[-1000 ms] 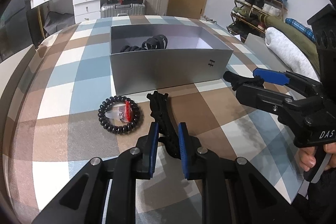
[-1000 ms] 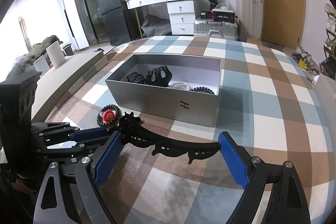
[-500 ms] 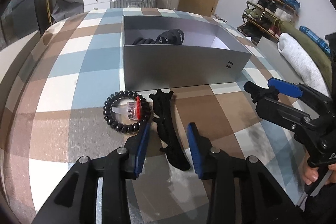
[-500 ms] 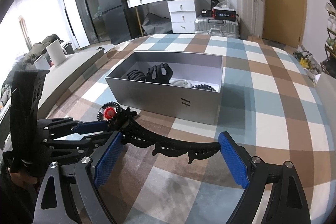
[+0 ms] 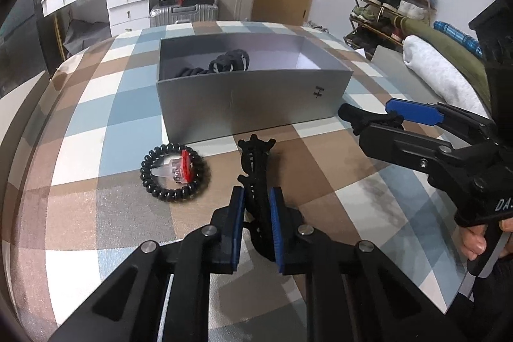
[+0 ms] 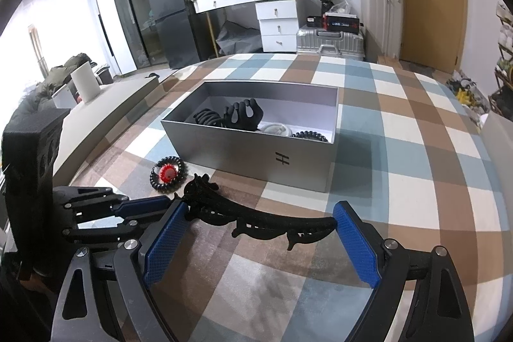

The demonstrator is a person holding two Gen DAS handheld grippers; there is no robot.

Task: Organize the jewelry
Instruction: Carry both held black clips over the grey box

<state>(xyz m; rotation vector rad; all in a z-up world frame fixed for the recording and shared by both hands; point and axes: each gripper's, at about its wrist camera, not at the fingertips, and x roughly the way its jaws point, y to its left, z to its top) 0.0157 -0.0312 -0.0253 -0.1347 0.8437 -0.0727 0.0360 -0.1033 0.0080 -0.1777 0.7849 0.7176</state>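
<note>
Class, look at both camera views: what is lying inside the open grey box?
Inside the grey box lie black claw clips, a whitish item and a black coil hair tie. Its near wall hides anything lower down.

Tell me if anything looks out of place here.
Two pieces lie outside the grey box: the long black hair clip, with the left tongs closing on it, and a black beaded bracelet beside it.
</note>
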